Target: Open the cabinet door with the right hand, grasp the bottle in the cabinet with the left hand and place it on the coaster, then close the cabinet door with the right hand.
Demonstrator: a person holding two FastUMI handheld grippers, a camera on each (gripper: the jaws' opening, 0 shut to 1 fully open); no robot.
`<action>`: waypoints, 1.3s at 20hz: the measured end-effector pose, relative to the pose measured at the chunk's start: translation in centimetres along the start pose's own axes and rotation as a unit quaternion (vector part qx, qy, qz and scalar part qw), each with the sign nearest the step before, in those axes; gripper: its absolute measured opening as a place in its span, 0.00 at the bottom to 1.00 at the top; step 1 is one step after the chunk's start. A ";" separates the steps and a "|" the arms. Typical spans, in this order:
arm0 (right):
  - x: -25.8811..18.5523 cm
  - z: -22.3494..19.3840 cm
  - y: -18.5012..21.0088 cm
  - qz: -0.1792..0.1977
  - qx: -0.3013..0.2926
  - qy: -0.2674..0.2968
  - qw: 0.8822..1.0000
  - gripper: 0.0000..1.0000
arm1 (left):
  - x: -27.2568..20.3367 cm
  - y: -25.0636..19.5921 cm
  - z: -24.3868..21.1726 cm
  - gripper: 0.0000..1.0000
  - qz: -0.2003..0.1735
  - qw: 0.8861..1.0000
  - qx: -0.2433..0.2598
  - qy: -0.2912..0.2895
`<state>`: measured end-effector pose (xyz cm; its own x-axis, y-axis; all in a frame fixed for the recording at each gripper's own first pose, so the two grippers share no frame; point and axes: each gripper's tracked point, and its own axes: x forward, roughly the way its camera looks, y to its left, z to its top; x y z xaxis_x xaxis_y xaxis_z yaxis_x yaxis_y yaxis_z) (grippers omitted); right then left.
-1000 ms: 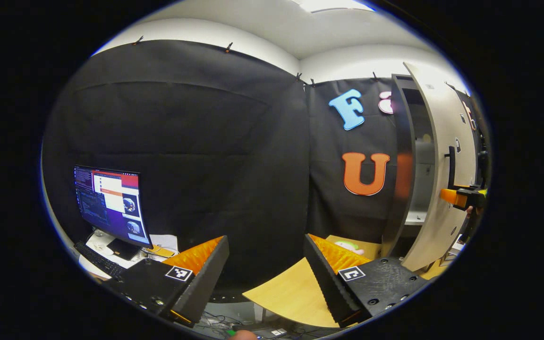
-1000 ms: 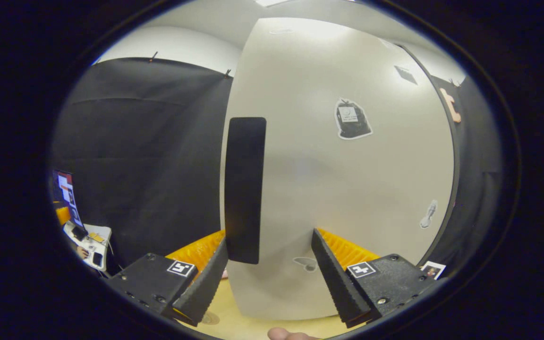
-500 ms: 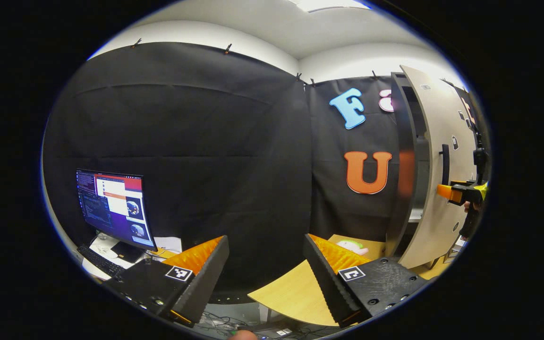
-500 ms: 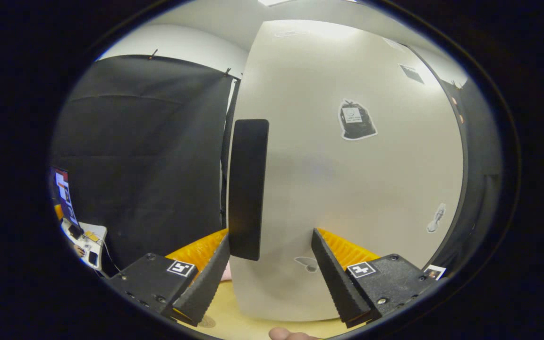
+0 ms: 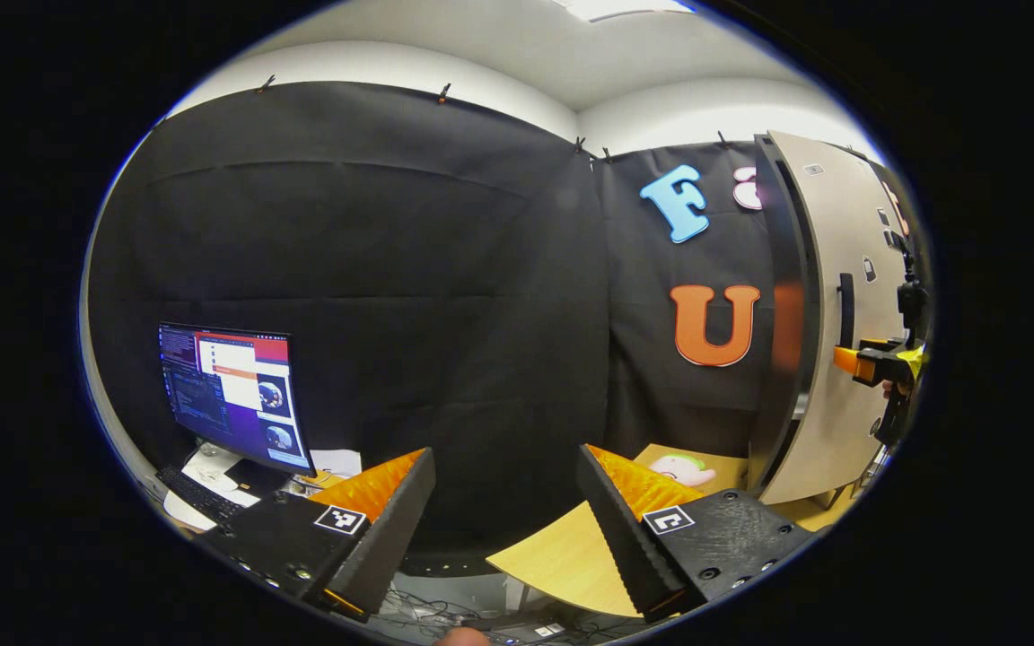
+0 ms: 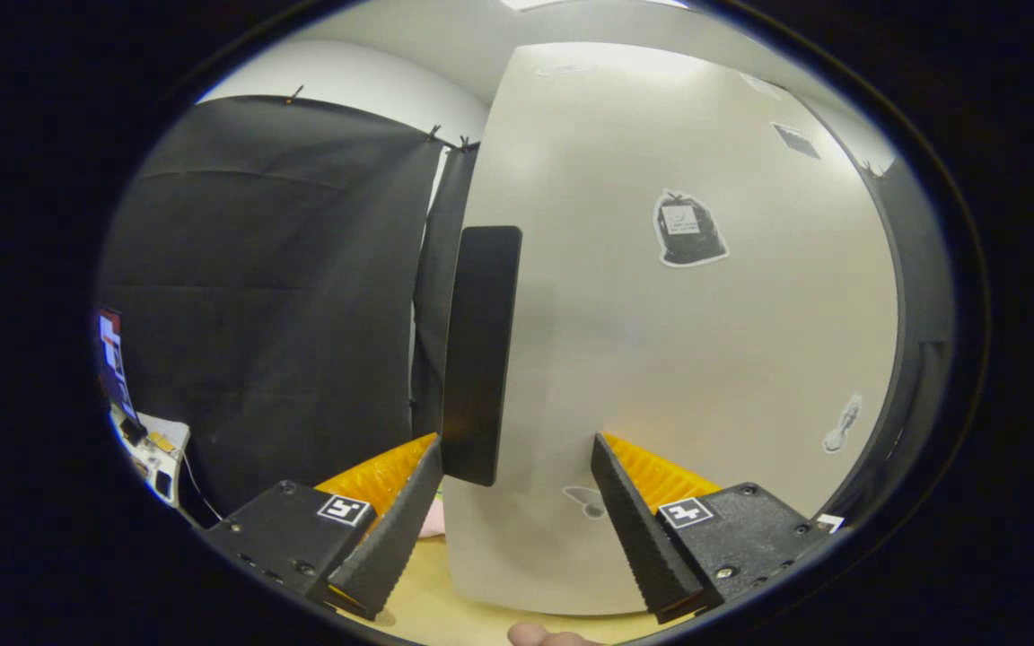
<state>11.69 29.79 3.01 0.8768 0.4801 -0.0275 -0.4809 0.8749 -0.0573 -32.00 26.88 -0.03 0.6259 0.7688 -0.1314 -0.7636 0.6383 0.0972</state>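
Facing the pale cabinet door at frame centre of the right gripper view, the right gripper has its fingers spread wide, the dark handle standing just above the gap, nearer the left finger, nothing pinched. In the left gripper view the left gripper is likewise spread and empty above the wooden table; the door sits at right, almost against the cabinet. A monitor glows lower left. I cannot see the bottle
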 end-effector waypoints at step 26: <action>-15.9 -1.6 -6.7 -0.183 0.035 0.016 0.982 1.00 | 4.6 -28.7 2.0 0.96 -0.351 0.936 -0.011 -0.015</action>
<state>1.03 16.17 2.29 0.9900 0.1320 -0.0503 -0.1322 0.9912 -0.0006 -6.85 12.20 -1.49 0.9786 0.1614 -0.1279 -0.1657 0.9859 -0.0235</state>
